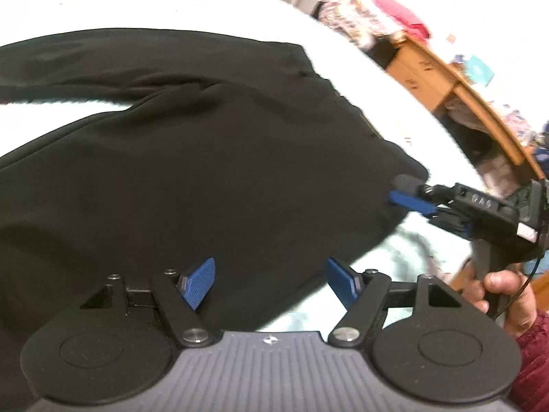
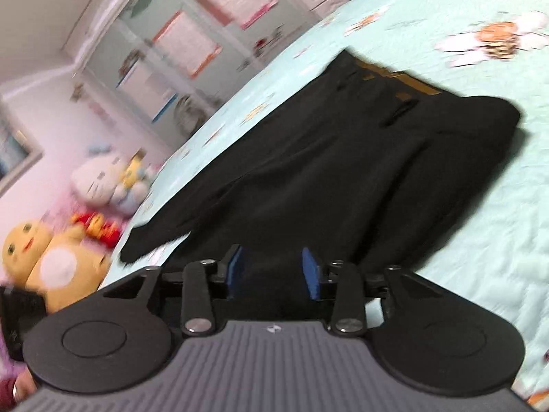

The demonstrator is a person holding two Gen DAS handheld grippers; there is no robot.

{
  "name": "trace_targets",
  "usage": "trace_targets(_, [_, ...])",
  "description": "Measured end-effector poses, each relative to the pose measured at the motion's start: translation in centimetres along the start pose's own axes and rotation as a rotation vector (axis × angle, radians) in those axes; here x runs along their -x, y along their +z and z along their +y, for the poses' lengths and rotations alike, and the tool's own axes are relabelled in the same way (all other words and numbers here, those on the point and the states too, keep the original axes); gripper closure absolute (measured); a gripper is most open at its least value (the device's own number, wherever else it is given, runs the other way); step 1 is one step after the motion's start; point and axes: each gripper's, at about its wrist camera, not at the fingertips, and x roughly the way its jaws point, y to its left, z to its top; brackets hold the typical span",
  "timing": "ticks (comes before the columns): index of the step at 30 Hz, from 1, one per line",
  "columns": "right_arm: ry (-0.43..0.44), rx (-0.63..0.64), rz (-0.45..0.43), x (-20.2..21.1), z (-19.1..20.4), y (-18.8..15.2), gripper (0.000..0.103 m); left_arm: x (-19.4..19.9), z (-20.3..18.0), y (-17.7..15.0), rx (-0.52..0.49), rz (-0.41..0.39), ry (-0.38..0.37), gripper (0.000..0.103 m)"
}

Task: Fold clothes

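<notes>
Black trousers (image 1: 192, 158) lie spread on a pale bed, the waistband with a brown label (image 2: 398, 77) at one end and the legs running off toward the other. My left gripper (image 1: 271, 281) hovers open just above the near edge of the fabric, with nothing between its blue pads (image 1: 199, 283). A hand (image 1: 504, 288) holds my right gripper (image 1: 411, 202) at the trouser edge, close to the waistband corner. In the right wrist view my right gripper (image 2: 272, 269) has its jaws drawn in with black fabric between the pads.
The light blue printed bedspread (image 2: 473, 206) surrounds the trousers. Plush toys (image 2: 68, 254) sit beside the bed, with cabinets (image 2: 192, 44) behind them. A wooden desk (image 1: 456, 92) and a pile of clothes (image 1: 363, 17) stand beyond the bed's far edge.
</notes>
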Motion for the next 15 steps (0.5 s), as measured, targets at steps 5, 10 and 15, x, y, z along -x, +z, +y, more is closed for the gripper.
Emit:
trace_targets(5, [-0.073, -0.119, -0.042, 0.1, -4.0, -0.2, 0.073, -0.2, 2.4, -0.4, 0.144, 0.023, -0.026, 0.029])
trace_targets(10, [-0.04, -0.123, -0.044, 0.9, -3.6, 0.1, 0.068, 0.5, 3.4, 0.5, 0.201, -0.029, -0.036, 0.03])
trace_targets(15, [0.031, -0.093, -0.024, 0.2, -1.3, 0.3, 0.063, 1.2, 4.7, 1.1, 0.27, -0.101, -0.036, 0.029])
